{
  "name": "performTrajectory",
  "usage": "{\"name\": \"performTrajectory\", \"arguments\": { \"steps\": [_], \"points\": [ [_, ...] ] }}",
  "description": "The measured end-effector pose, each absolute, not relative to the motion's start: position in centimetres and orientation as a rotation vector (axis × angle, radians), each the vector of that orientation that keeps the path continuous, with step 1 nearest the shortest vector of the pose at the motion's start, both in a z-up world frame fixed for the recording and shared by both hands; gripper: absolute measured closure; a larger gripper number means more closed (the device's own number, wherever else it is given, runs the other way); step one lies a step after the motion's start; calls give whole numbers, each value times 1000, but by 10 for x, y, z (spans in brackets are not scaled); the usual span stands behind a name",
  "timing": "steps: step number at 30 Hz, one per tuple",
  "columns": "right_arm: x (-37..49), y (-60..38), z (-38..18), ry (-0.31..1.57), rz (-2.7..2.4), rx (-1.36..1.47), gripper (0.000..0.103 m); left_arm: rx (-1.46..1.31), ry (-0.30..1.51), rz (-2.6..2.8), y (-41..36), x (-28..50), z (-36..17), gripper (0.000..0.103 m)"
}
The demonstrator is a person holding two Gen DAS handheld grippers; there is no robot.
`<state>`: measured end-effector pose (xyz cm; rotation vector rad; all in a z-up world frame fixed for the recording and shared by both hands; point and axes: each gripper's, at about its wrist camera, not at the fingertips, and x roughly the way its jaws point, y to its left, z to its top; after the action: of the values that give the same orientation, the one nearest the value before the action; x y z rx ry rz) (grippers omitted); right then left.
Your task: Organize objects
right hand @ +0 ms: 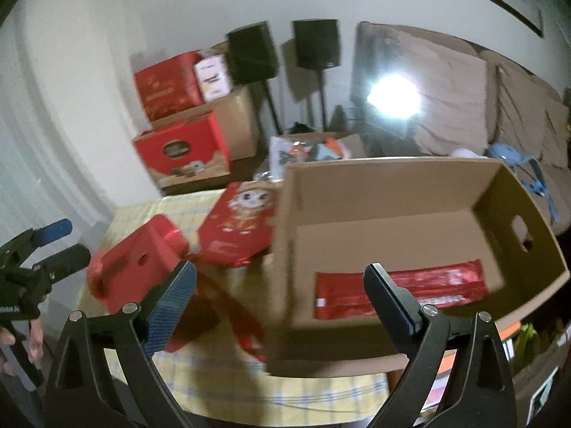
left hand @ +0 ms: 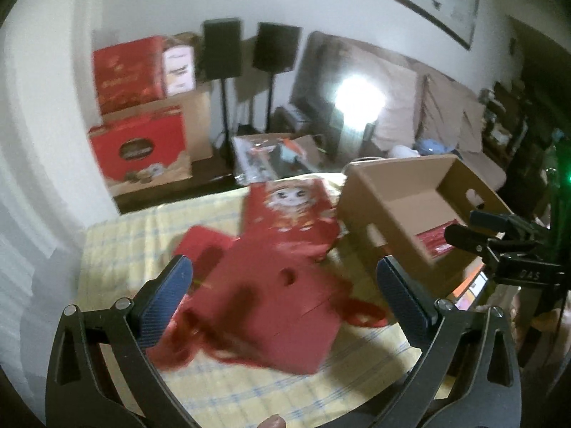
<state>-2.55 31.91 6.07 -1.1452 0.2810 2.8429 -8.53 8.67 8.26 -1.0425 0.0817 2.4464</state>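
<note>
While both views were motion-blurred, layout was readable. Left gripper was spread wide, pinching nothing; red box with a round hole lay on the bench below and between its fingers, not touching the pads, red ribbon trailing off it. Red bag with a cartoon face lay just beyond, touching the box. Right gripper was also spread, empty. Carton sat open on the bench's right side, in front of the right gripper; red packet lay flat on its floor, past the right finger. Red box sat left of the carton, near the left finger.
</note>
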Motion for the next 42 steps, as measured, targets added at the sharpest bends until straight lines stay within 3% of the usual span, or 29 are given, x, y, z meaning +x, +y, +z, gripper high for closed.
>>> {"name": "performTrajectory", "arguments": {
  "steps": [17,42],
  "points": [
    [-51,233,42,142,2954,-1234,7,-1149,-44,2605,-17,-79,56,0],
    [-75,183,10,93,2991,-1319,7,-1195,-159,2581,-44,-80,23,0]
  ]
}}
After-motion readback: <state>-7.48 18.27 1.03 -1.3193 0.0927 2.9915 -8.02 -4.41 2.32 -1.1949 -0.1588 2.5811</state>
